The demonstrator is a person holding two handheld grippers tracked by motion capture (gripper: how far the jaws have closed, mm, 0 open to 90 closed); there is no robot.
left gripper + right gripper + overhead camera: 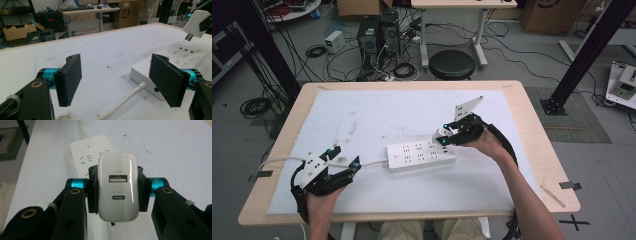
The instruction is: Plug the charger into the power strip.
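Already the right gripper (117,192) is pinching the charger (117,187) over the strip (421,156) — plugging in remaining; left gripper (343,161), jaws spread, is waiting at 9 o'clock.

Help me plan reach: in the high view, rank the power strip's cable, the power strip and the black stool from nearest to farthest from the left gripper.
From the left gripper:
1. Cable, just to its right, between gripper and strip.
2. Power strip, mid-table, further right.
3. Black stool, on the floor beyond the table's far edge.

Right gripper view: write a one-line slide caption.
Right gripper clamps a white USB charger above the white power strip on the table.
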